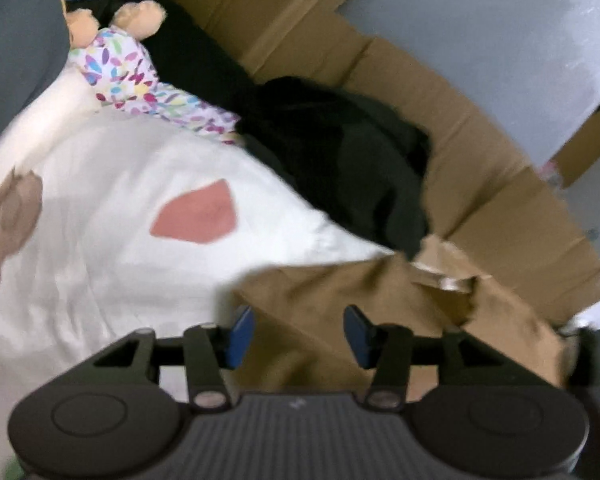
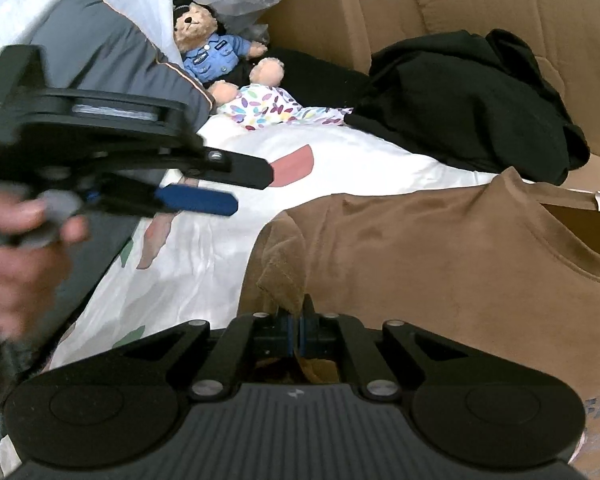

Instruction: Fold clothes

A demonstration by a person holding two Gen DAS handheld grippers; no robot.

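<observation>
A brown T-shirt (image 2: 460, 264) lies spread over a white bed sheet (image 2: 204, 264), its collar toward the right. My right gripper (image 2: 298, 334) is shut on a fold of the shirt's sleeve edge, with the cloth pinched between the blue pads. In the right wrist view a hand holds my left gripper (image 2: 254, 192) at the left, above the sheet, with its jaws apart. In the left wrist view the left gripper (image 1: 300, 336) stands open over the brown T-shirt (image 1: 340, 300), and its pads (image 1: 242, 334) press on nothing.
A black garment (image 2: 472, 104) is heaped behind the shirt, against flattened cardboard (image 2: 560, 32). A teddy bear in a blue shirt (image 2: 210, 46) and a doll in a flowered outfit (image 2: 268, 104) lie at the back. A grey cushion (image 2: 112, 56) is at the left. The sheet carries a pink patch (image 1: 198, 216).
</observation>
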